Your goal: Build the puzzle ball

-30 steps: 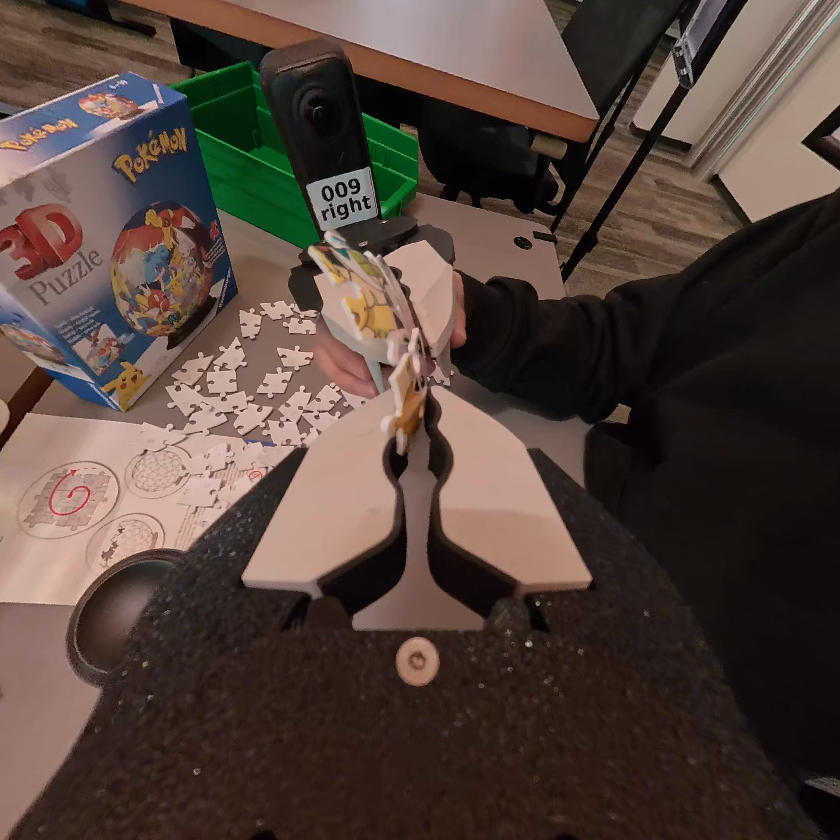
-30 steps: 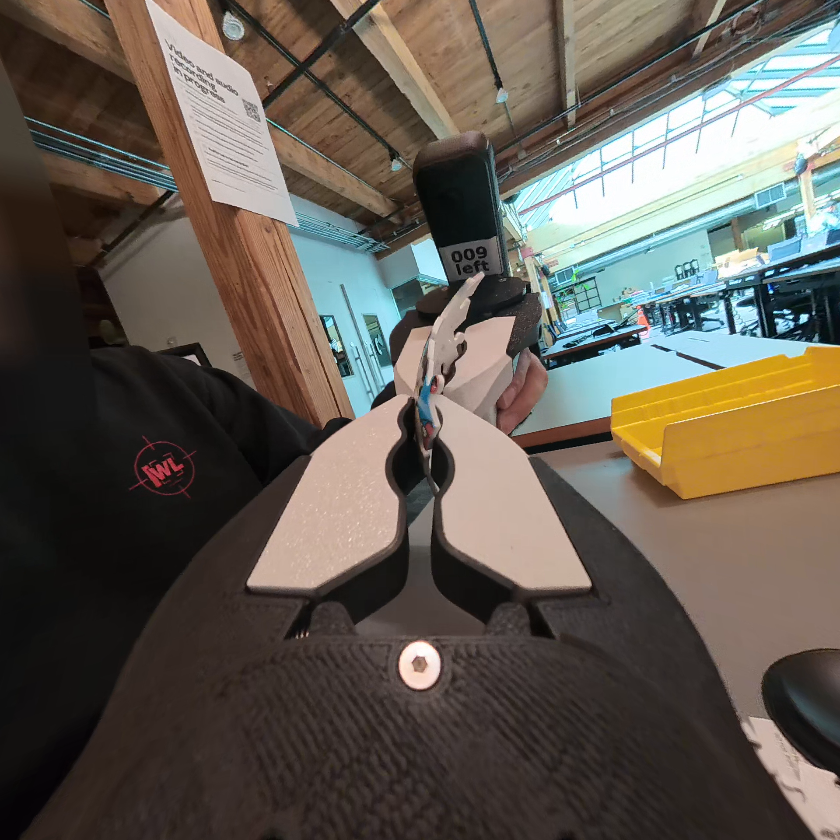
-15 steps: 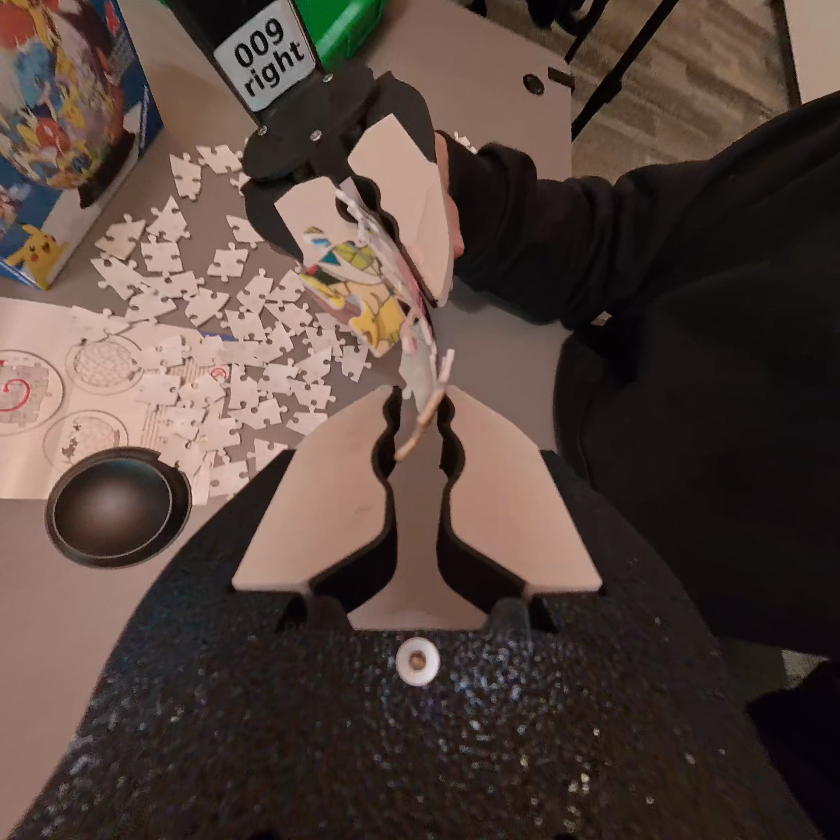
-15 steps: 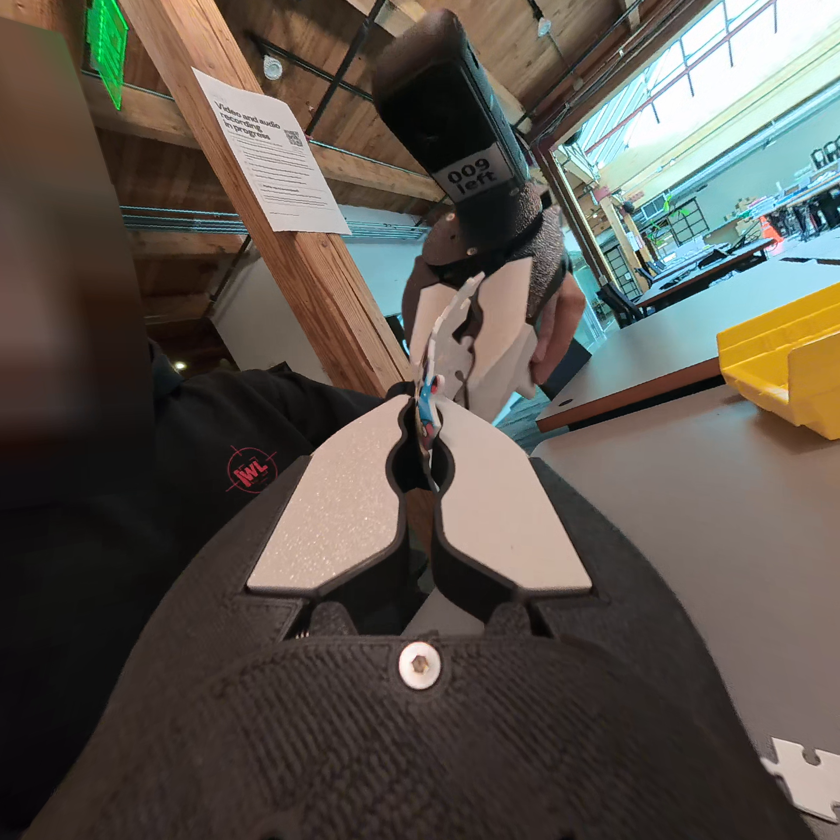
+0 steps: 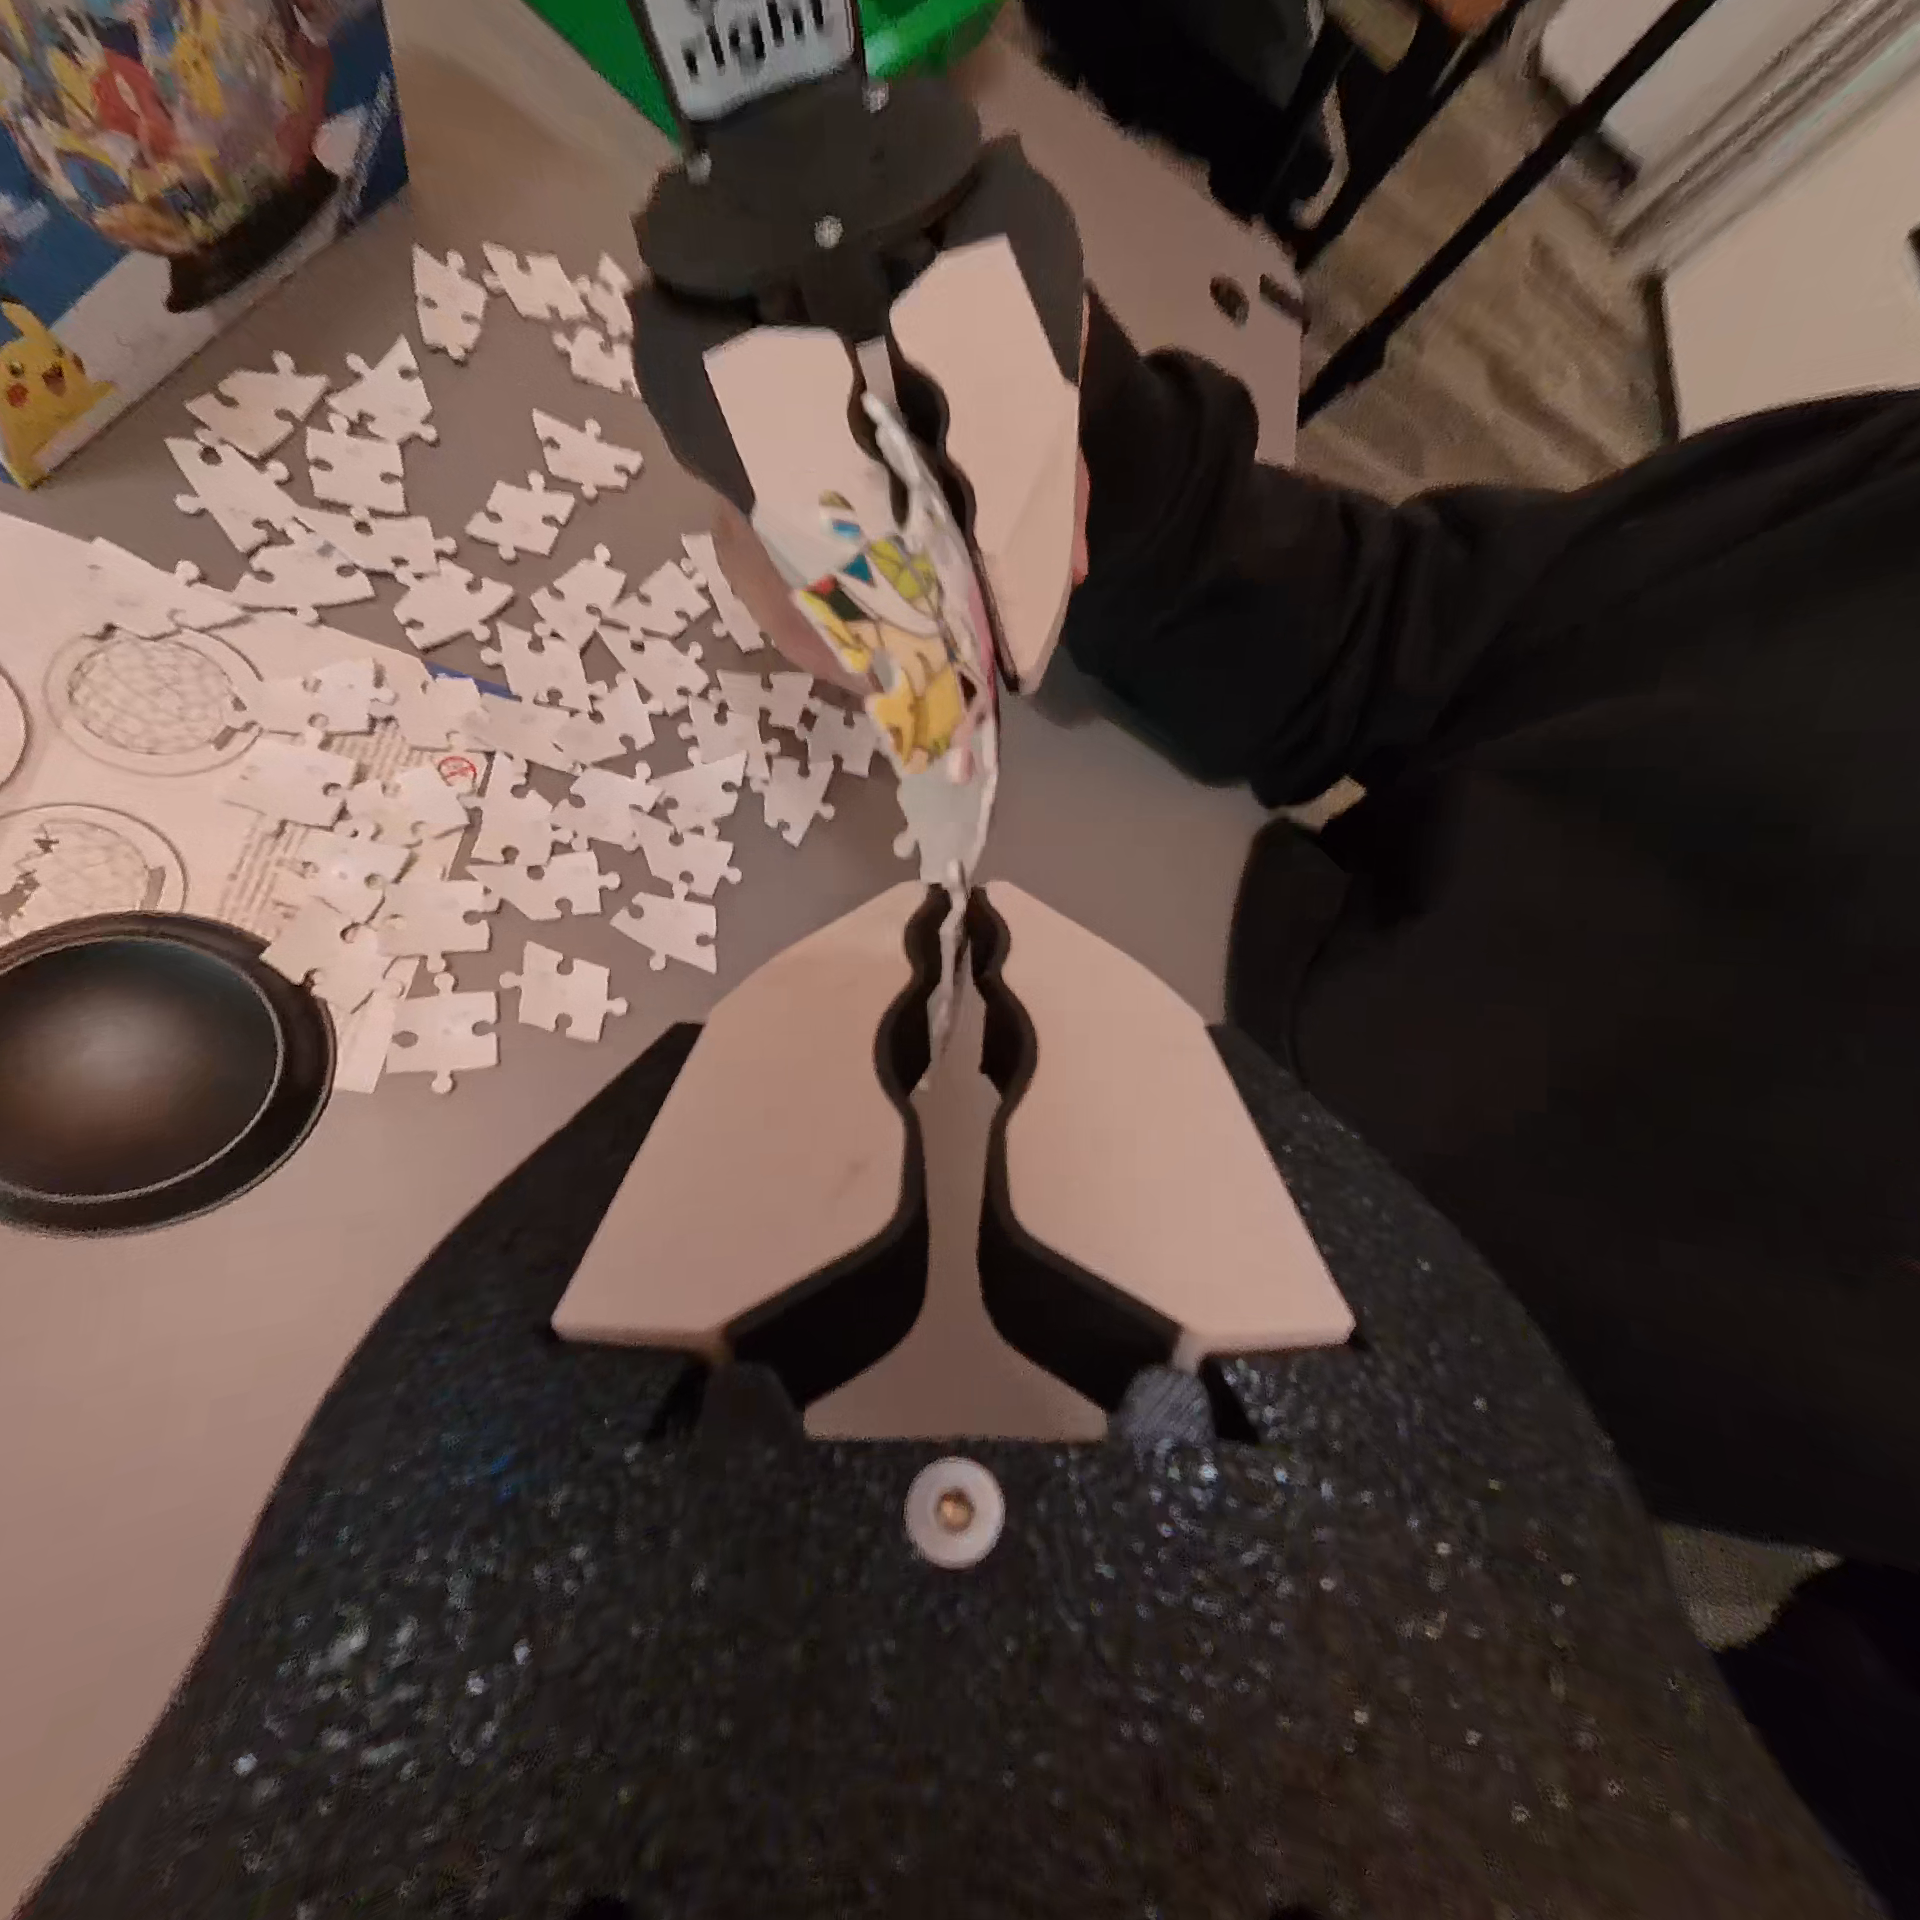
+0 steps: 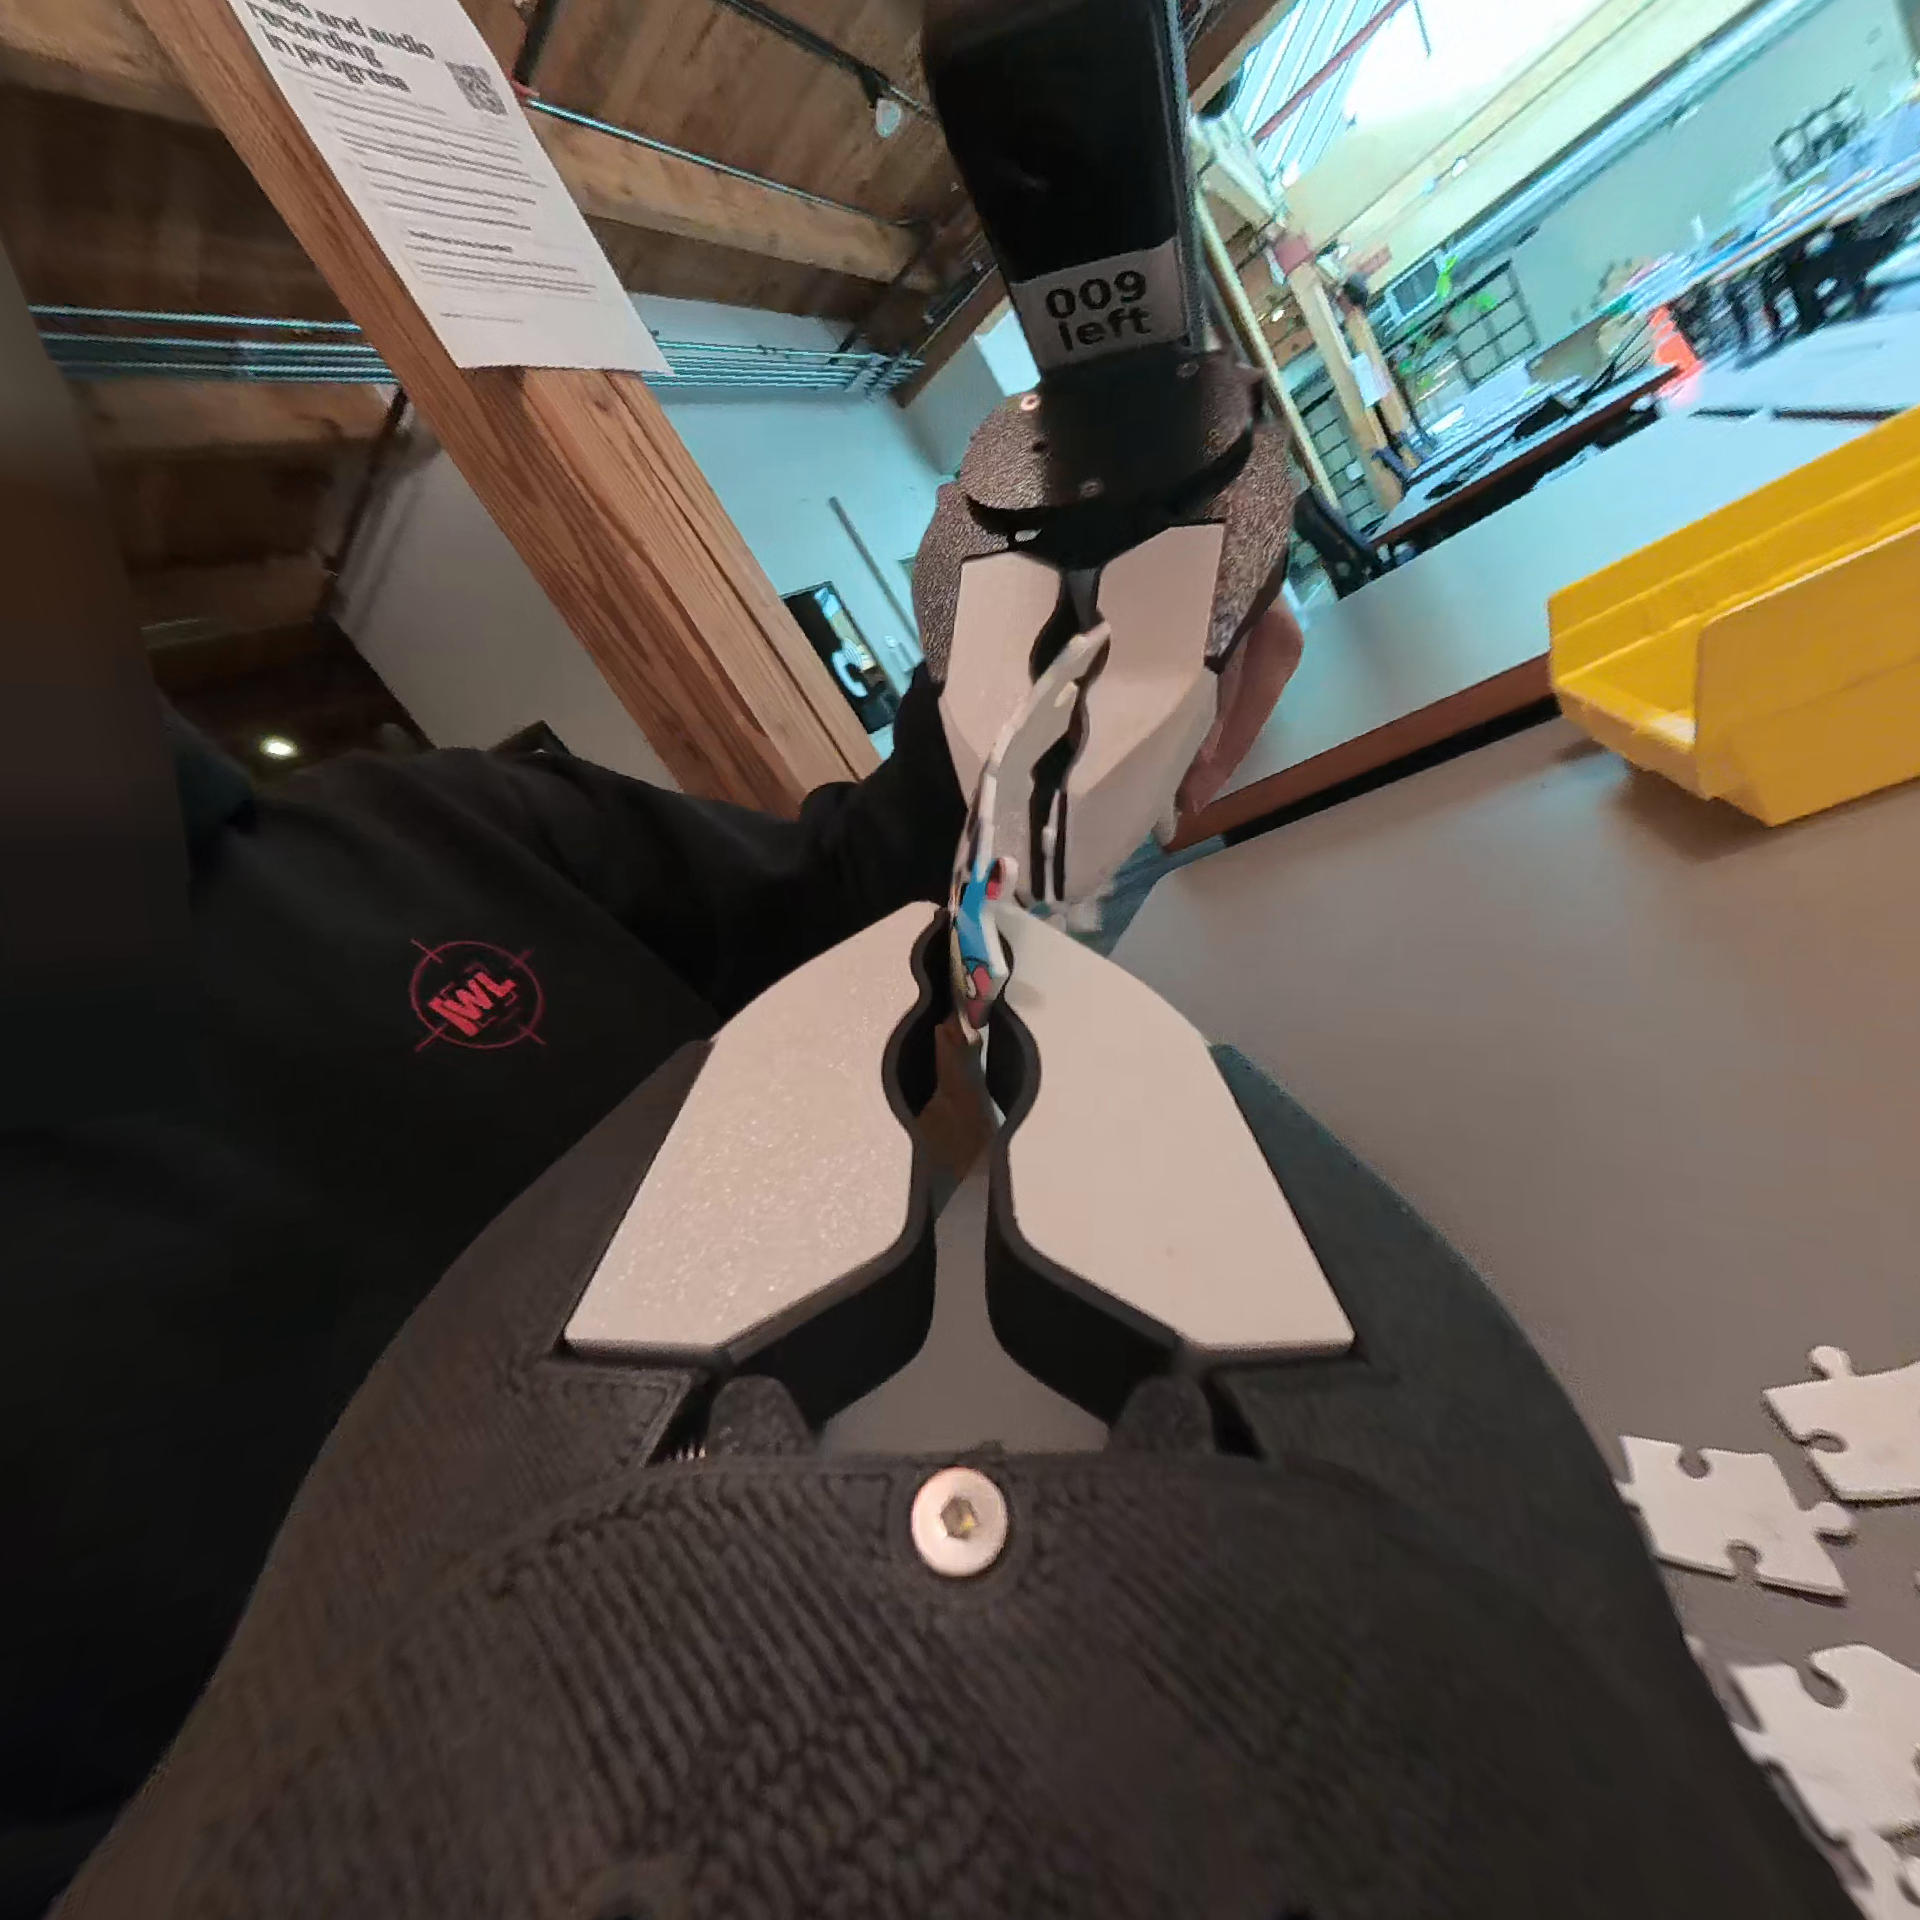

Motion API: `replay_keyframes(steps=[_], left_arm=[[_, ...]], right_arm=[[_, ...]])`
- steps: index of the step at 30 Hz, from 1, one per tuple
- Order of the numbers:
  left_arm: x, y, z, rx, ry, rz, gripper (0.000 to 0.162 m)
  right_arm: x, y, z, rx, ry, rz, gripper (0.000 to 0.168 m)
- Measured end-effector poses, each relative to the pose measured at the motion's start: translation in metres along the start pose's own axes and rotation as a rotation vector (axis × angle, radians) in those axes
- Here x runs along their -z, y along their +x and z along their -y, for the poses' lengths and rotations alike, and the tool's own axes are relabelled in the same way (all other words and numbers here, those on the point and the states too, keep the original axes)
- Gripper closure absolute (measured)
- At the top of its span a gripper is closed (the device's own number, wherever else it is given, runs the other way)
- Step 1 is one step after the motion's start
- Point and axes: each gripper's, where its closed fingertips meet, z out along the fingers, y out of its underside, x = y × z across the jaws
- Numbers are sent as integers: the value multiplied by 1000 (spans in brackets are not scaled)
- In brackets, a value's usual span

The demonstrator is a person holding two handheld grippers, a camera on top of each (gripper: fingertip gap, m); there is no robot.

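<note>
In the left wrist view my left gripper (image 5: 956,899) is shut on a white-backed puzzle piece (image 5: 945,831) held edge-on. Facing it from above, my right gripper (image 5: 899,623) is shut on a curved section of joined pieces (image 5: 920,707) with a yellow picture. The piece and the section touch edge to edge between the two grippers, above the table. In the right wrist view my right gripper (image 6: 977,940) grips the coloured section (image 6: 975,904), and the left gripper (image 6: 1029,821) holds its white piece (image 6: 1044,707) against it. Whether the two are locked together is hidden.
Many loose white pieces (image 5: 468,675) lie on the grey table (image 5: 156,1455), partly on an instruction sheet (image 5: 104,675). A black round stand (image 5: 135,1070) sits at the left, the puzzle box (image 5: 156,156) and a green bin (image 5: 914,42) behind. A yellow bin (image 6: 1745,675) is far right. A person's dark sleeve (image 5: 1455,623) is at the right. The tips of both grippers are at nearly the same place.
Both grippers have tilted down toward the table and drawn closer, keeping their pieces edge to edge. The left jaws, slightly apart half a second ago, now pinch the piece.
</note>
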Motion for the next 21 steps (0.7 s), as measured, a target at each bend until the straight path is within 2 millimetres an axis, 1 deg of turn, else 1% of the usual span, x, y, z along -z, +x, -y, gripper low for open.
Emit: replay_keyframes(steps=[2,4,6,7,9,12,14,17,19,21], left_arm=[[-2,-5,2,48,92,-8,161],[-5,-13,-9,80,119,3,160],[-10,-17,-24,107,135,-12,160],[-13,-18,-35,140,132,-28,160],[-24,-18,-65,223,80,-83,160],[-52,-15,-116,273,-46,-162,160],[-71,-15,-138,250,-108,-173,160],[-90,-23,-151,136,-141,-108,160],[-97,-31,-155,35,-169,-38,160],[-100,-37,-155,-55,-169,26,156]], right_arm=[[0,4,-4,-29,-3,14,164],[3,8,-7,-45,-14,5,164],[9,12,-14,-74,-41,-11,164],[11,14,-18,-87,-68,-20,165],[16,19,-22,-72,-93,-64,165],[21,18,-18,-61,-80,-68,164],[23,20,-18,-52,-80,-91,165],[22,19,-18,-42,-87,-90,165],[21,19,-18,-37,-87,-90,165],[22,19,-19,-32,-95,-91,165]])
